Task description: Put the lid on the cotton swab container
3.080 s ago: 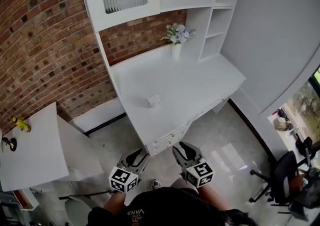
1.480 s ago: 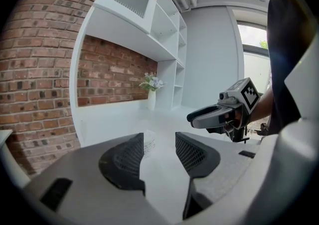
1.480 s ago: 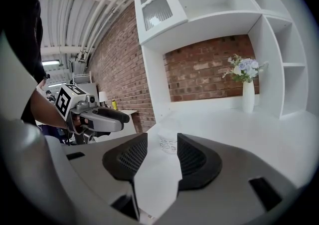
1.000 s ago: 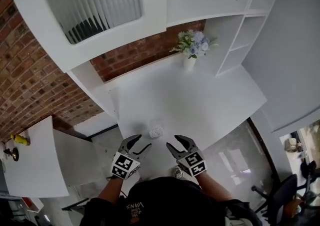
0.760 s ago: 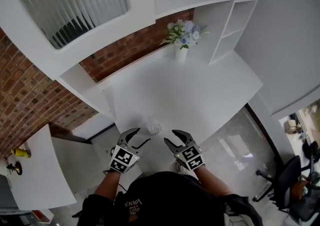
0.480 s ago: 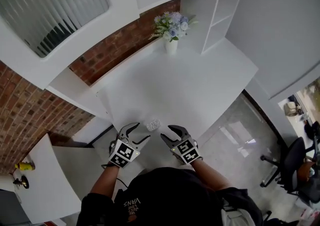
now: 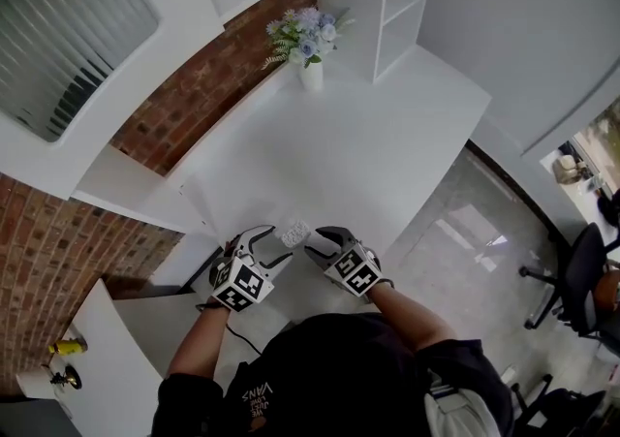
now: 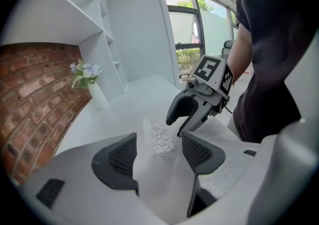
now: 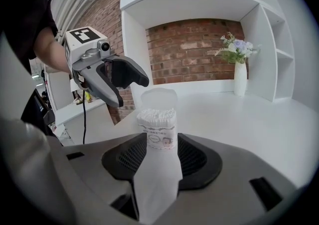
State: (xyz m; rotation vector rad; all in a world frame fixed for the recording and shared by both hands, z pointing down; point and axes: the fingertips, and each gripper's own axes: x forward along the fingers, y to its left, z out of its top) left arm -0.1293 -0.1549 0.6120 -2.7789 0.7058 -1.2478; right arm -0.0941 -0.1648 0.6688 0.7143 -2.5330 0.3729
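The black shirt (image 7: 325, 372) has the word "VANS" in white by the neck. The cotton swab container (image 9: 157, 128) has a small label (image 9: 156, 140), but its print is too tiny to read.

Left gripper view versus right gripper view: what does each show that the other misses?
Left only: the window and the right gripper, jaws apart. Right only: the container's label, a side table, and the left gripper, whose jaws have just been opening, nothing between them. Both: the swab container with its lid up, the vase, brick wall and desk.
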